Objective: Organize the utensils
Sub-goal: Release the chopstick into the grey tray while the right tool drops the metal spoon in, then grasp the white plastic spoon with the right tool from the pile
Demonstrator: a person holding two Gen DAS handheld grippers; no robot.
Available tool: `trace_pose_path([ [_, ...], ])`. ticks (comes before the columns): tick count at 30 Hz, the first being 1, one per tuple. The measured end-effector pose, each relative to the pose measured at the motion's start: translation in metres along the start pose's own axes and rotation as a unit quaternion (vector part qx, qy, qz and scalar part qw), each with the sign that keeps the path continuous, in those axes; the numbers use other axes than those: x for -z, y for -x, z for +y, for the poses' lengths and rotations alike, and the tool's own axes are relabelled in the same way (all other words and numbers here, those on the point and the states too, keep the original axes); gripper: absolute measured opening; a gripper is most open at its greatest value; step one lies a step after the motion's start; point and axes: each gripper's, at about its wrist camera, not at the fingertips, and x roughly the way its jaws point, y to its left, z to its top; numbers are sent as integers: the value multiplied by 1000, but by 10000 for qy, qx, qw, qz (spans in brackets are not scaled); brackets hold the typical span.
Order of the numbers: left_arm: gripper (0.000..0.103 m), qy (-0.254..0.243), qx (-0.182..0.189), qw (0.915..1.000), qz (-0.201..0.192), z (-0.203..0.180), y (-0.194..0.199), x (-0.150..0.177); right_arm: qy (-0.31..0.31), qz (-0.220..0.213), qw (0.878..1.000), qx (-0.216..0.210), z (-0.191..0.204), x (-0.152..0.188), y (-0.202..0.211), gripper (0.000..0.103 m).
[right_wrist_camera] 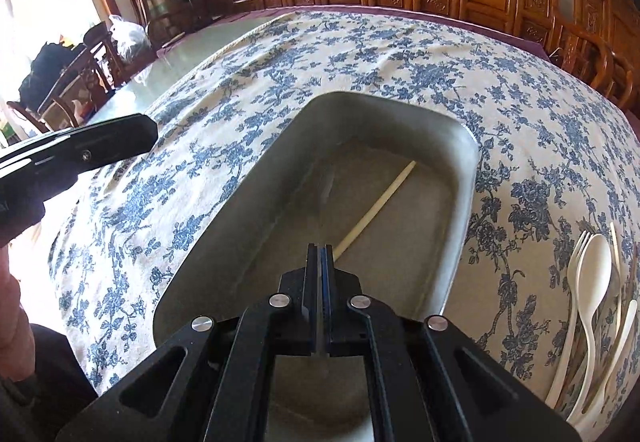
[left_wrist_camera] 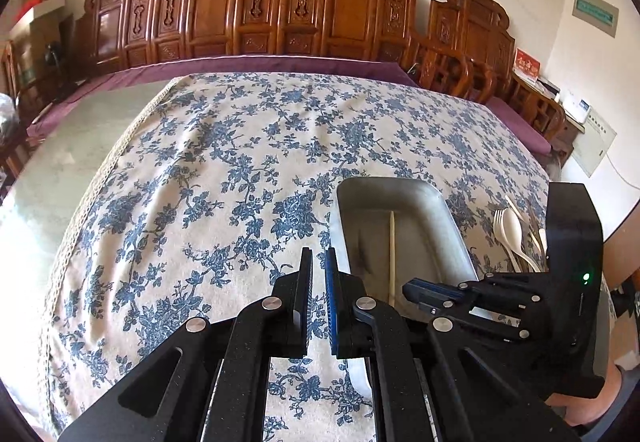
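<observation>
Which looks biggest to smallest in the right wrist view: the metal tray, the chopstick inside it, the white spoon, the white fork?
1. Metal tray, by far.
2-4. Chopstick, white spoon and white fork look similar in length; fisheye stretching at the edge makes ranking them unsure.

A dull grey metal tray (right_wrist_camera: 464, 178) (matt, faintly scuffed) sits on blue-flowered woven cloth (right_wrist_camera: 360, 54) beside smooth cream plastic cutlery (right_wrist_camera: 596, 262).

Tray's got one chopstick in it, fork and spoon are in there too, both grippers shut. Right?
Not quite: the fork and spoon lie on the floral tablecloth beside the metal tray, not in it, as the right wrist view shows. The rest stands: one chopstick in the tray, left gripper and right gripper shut.
</observation>
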Motion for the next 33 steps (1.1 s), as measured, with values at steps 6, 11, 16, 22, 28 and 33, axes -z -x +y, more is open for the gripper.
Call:
trace_pose_path([
  [6, 5, -45, 71, 9999, -71, -11, 3, -2, -35, -243, 9997, -78, -9, 1, 27, 3],
  [11, 5, -149, 262, 9995, -74, -33, 4, -1, -24, -561, 9984, 80, -32, 13, 76, 3],
  [16, 29, -263, 480, 9985, -93, -58, 12, 3, -167, -729, 9961, 477, -72, 36, 120, 3],
  [22, 46, -384, 669, 9967, -239, -92, 27, 5, -439, -736, 9912, 1011, -124, 60, 150, 3],
  [28, 58, -599, 683, 9957, -153, -120, 23, 18, -784, -620, 9865, 1294, -164, 88, 155, 15],
  [33, 60, -607, 816, 9948, -95, -133, 18, 25, -995, -505, 9869, 1169, -179, 105, 141, 29],
])
